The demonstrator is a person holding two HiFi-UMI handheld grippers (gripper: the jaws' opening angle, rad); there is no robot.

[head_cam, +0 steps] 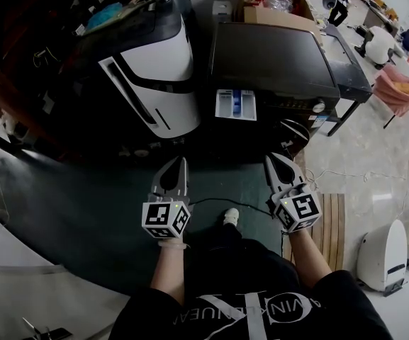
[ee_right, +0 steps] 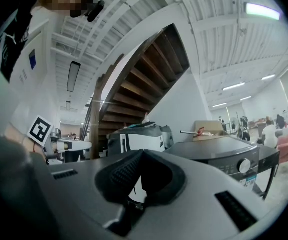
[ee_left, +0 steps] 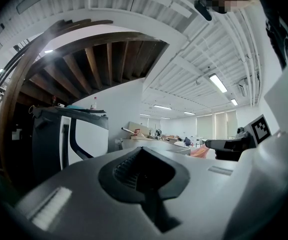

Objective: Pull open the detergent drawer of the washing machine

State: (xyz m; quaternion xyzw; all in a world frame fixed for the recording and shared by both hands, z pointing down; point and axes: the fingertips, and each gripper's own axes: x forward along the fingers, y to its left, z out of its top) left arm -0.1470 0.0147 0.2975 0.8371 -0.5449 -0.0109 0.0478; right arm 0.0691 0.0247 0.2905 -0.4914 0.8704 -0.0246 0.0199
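Note:
The dark-topped washing machine (head_cam: 275, 55) stands ahead of me. Its white detergent drawer (head_cam: 234, 105) with a blue insert sticks out of the front at the upper left, pulled open. Both grippers hang back from it, near my body, touching nothing. My left gripper (head_cam: 178, 161) is shut and empty, its tips meeting (ee_left: 143, 149). My right gripper (head_cam: 273, 158) is also shut and empty (ee_right: 141, 153). In the right gripper view the machine (ee_right: 223, 151) shows its round knob (ee_right: 243, 165); the drawer is hidden behind the jaws there.
A black-and-white appliance (head_cam: 154, 69) stands left of the washer. A cardboard box (head_cam: 275, 6) sits behind it. A wooden pallet (head_cam: 332, 225) and a white unit (head_cam: 385, 257) are at the right. A cable (head_cam: 211, 204) crosses the dark floor mat. A wooden staircase (ee_right: 153, 79) rises behind.

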